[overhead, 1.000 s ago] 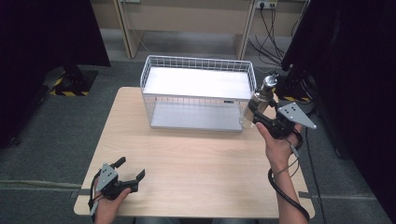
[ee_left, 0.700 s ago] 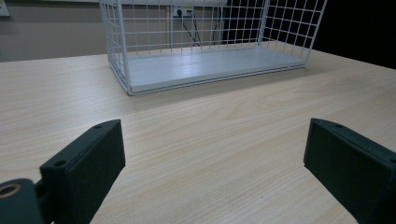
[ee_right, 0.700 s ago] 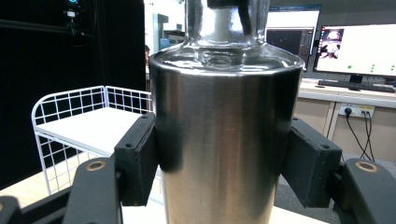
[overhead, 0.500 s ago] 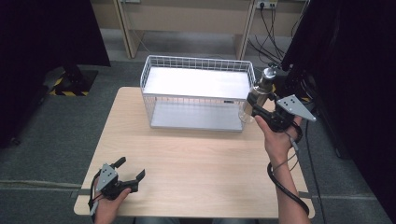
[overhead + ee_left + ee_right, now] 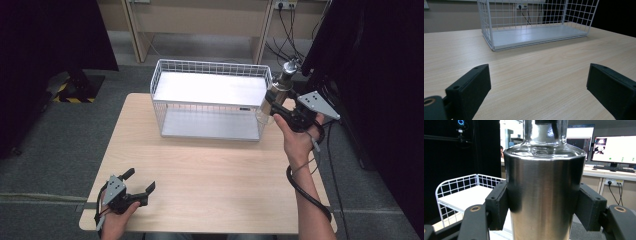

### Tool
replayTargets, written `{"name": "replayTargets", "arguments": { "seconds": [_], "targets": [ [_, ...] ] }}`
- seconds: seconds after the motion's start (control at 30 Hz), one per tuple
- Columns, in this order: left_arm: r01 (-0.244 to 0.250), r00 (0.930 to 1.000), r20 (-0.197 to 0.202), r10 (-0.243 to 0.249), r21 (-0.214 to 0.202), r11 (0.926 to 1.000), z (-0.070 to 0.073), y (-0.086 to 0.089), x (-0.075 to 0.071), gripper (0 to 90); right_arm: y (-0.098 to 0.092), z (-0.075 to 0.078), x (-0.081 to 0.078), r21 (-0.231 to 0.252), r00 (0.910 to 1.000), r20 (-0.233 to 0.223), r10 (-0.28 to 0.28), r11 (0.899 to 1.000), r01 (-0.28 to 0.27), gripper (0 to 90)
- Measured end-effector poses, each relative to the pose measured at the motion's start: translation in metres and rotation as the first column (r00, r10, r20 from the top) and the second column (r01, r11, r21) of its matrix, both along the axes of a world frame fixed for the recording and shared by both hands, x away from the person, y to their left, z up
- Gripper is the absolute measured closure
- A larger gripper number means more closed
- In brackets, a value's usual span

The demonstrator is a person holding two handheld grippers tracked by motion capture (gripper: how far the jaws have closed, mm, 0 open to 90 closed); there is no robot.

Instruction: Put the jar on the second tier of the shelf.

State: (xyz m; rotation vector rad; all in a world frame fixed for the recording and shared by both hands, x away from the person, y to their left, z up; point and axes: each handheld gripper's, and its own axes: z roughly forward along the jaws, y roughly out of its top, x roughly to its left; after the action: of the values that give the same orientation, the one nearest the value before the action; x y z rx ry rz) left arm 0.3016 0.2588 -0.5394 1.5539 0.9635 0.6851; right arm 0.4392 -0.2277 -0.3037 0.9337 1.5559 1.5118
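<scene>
High view, table: a pale wooden table [image 5: 210, 165] fills the middle of the frame, with grey floor around it
High view, basket: a white wire basket [image 5: 210, 100] with a flat white bottom stands at the far edge of the table, upper centre of the frame
High view, right gripper: the right gripper [image 5: 272, 102] sits at the right of the frame, just beside the basket's right end, in a hand whose forearm rises from the lower right; a grey three-cornered plate tops it
High view, bottle: a shiny steel bottle [image 5: 281, 85] with a narrow neck stands clamped in the right gripper, tilted slightly, above the table's far right corner and close to the basket's rim
High view, left gripper: the left gripper [image 5: 140, 182] lies at the lower left of the frame, near the table's front edge, well apart from the basket, jaws spread with nothing between them

Left gripper view, jaws: two black jaws stand wide apart at the lower left and lower right, bare wood between them
Left gripper view, basket: the wire basket [image 5: 536, 32] stands across the upper half of the frame, on the table

Right gripper view, bottle: the steel bottle [image 5: 544, 192] stands upright in the centre, its neck running off the top edge
Right gripper view, jaws: both black pads [image 5: 499, 205] press on the bottle's sides
Right gripper view, basket: part of the white basket [image 5: 459, 192] shows at the lower left, behind the bottle
</scene>
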Motion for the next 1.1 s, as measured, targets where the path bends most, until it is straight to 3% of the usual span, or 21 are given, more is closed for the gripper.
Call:
{"name": "replayTargets", "arguments": {
  "seconds": [0.5, 1.1],
  "targets": [
    [0.001, 1.0, 0.0, -0.001, -0.003, 1.0, 0.0, 0.0, 0.0, 5.1, 0.006, 0.021, 0.015, -0.003, 0.9999, 0.011, -0.011, 1.0, 0.011, 35.5],
    [0.001, 1.0, -0.001, -0.001, -0.007, 1.0, 0.0, 0.001, 0.0, 5.0, 0.01, 0.029, 0.037, 0.006, 0.9994, -0.015, -0.031, 1.0, 0.031, 35.5]
  ]
}}
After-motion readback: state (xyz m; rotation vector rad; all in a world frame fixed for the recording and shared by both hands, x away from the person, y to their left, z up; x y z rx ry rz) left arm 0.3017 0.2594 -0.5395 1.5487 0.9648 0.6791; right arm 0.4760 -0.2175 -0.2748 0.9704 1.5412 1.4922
